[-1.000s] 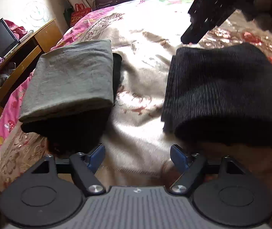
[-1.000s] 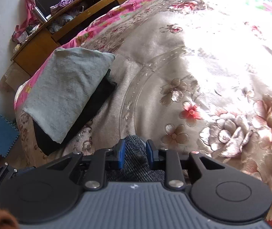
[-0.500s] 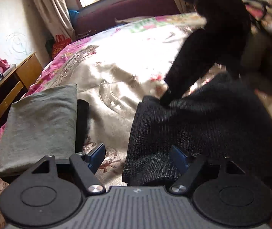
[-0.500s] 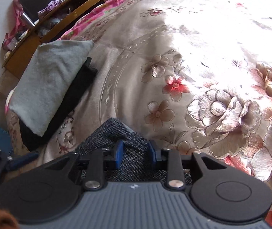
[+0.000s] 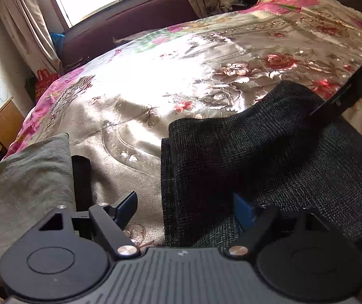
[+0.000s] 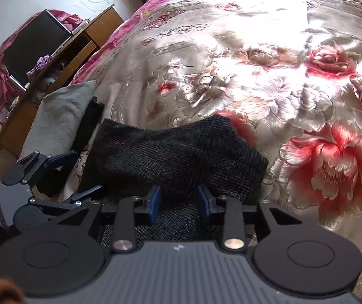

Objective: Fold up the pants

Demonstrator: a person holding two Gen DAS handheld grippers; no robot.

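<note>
One pair of dark checked pants (image 5: 269, 167) lies folded on the bed (image 5: 175, 81), its upper layer humped across the lower one. Your left tool (image 5: 184, 209) sits at the near edge with fingers wide apart, the right finger (image 5: 243, 211) against the cloth, the left one over bare bedspread. Your right tool (image 6: 178, 204) hangs low over the pants, fingers parted, nothing clamped between them. Just left of the pants, a grey folded garment (image 5: 26, 185) rests on a black one (image 5: 80, 177). Further left stands a wooden cabinet (image 6: 61, 58) with a dark screen (image 6: 31, 45).
</note>
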